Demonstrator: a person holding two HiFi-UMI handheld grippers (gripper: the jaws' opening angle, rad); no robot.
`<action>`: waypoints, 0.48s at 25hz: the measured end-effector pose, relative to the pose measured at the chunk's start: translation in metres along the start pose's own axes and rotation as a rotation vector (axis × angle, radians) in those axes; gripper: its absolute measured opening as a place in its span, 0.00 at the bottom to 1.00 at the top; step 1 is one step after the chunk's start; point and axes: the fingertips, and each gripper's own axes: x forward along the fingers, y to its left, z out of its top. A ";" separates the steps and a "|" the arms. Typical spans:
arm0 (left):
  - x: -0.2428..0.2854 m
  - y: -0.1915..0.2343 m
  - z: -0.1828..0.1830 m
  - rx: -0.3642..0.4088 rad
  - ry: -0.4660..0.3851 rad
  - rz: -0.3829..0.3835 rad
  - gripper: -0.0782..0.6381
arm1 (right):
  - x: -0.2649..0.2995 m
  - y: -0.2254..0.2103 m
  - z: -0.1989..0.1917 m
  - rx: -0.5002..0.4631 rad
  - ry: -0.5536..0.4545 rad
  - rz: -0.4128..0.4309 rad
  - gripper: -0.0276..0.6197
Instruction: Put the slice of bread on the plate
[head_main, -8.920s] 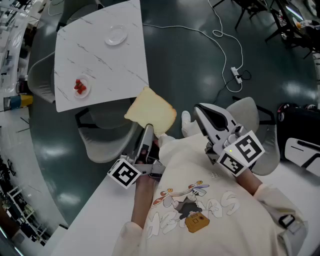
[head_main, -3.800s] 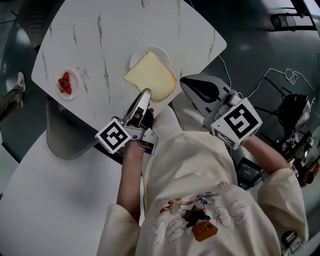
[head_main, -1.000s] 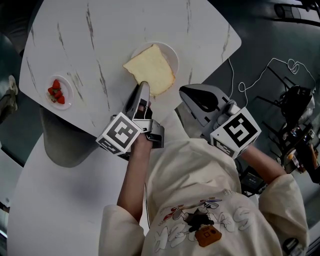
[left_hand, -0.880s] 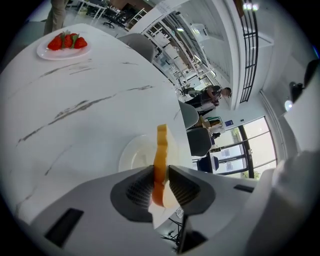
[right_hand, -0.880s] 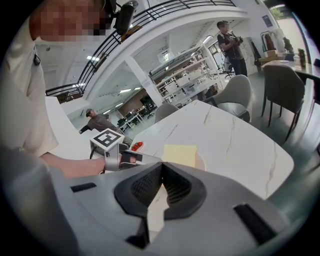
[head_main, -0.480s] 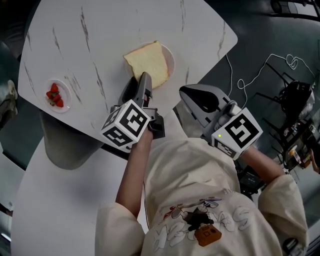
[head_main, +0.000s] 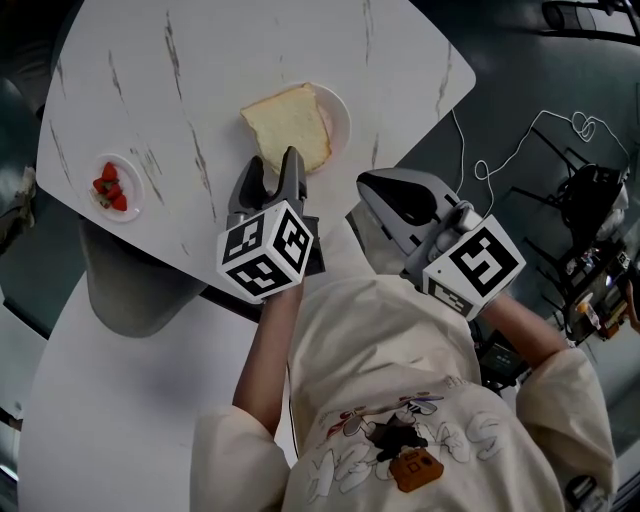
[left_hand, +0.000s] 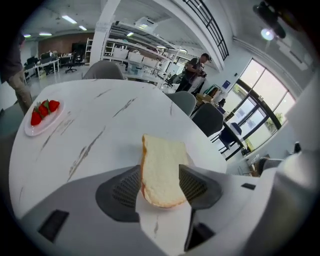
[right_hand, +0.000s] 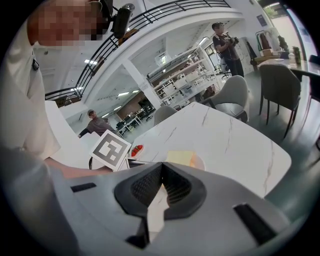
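As my left gripper spreads its jaws wide, the slice of bread lies loose between the pads, gripped by neither. It rests flat on the plate (covering most of it), near the edge of the marbled table. My right gripper hangs just beside, jaws pressed together on nothing. A dish of strawberries sits well off to the left.

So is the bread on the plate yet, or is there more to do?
Nearly done. The slice of bread already lies on the plate, overhanging one edge. The left gripper is opening its jaws, the slice's near end between them. Left: pull that gripper away.
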 end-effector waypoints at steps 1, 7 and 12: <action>-0.001 -0.001 0.001 0.007 -0.005 0.000 0.42 | 0.000 0.000 0.000 -0.001 0.000 0.001 0.05; -0.015 -0.005 0.002 -0.011 -0.016 -0.019 0.42 | -0.004 0.007 0.000 -0.003 -0.002 0.005 0.05; -0.029 -0.011 0.015 -0.033 -0.052 -0.043 0.42 | -0.004 0.010 0.013 -0.028 -0.027 0.011 0.05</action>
